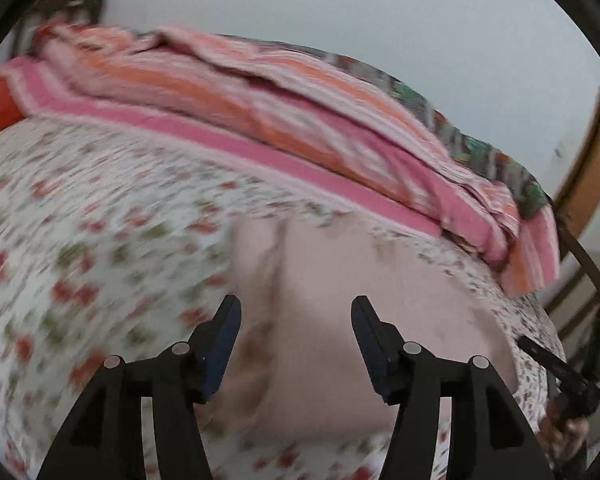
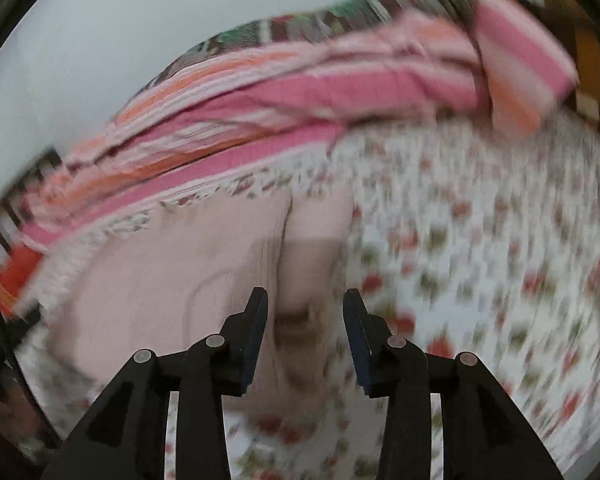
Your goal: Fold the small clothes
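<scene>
You had both grippers clear of the pale pink garment [image 1: 340,280] lying part-folded on the flowered sheet [image 1: 100,208], the left gripper [image 1: 296,320] and right gripper [image 2: 305,312] parted and empty, so the next fold probably called for a fresh edge grip.

Open floral sheet [image 1: 80,240] flanks the pink garment [image 1: 340,280]; striped blanket [image 1: 260,100] blocks the far side.
</scene>
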A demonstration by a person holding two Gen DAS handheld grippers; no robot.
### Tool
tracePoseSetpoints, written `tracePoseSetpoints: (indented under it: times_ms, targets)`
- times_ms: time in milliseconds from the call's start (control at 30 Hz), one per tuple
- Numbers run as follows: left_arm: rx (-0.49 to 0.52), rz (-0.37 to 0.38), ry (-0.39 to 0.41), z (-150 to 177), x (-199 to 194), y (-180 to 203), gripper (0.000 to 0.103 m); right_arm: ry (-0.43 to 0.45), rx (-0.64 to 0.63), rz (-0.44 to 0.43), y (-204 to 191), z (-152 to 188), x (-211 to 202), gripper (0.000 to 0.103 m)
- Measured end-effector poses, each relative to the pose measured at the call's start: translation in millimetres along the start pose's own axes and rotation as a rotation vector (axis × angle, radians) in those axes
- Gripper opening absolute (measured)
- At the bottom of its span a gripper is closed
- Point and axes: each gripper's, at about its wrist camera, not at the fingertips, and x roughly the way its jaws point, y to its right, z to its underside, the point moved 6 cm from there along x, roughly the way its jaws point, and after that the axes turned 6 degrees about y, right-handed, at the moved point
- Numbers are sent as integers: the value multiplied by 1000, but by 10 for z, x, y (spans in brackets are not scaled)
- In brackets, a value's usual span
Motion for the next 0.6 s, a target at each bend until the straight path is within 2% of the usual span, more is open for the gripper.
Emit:
tracePoseSetpoints:
  times_ms: [133, 233, 333, 400, 433, 500, 600]
  targets:
    - [25, 84, -36, -282, 476, 326, 53, 17, -104, -8, -295, -333, 344, 40]
    - [52, 102, -87, -325, 798, 512, 53, -26, -106, -74, -540, -459, 683, 40]
    - [86, 48, -134, -236, 1087, 489, 53, -78, -128, -71, -615, -414, 985, 39]
    - [69, -21, -153, -116, 1217, 307, 53, -115, -138, -6, -517, -295, 1176, 38]
    - [61, -31, -156, -75, 1245, 242, 53, -132, -121, 25, -427, -235, 1256, 36]
    - [58, -37, -166, -16, 1288, 147, 44, -151, -63, 45, -292, -211, 1340, 35]
    - [81, -40, -146, -18, 1236, 164, 44, -156, -17, 40, -206, -219, 1355, 34]
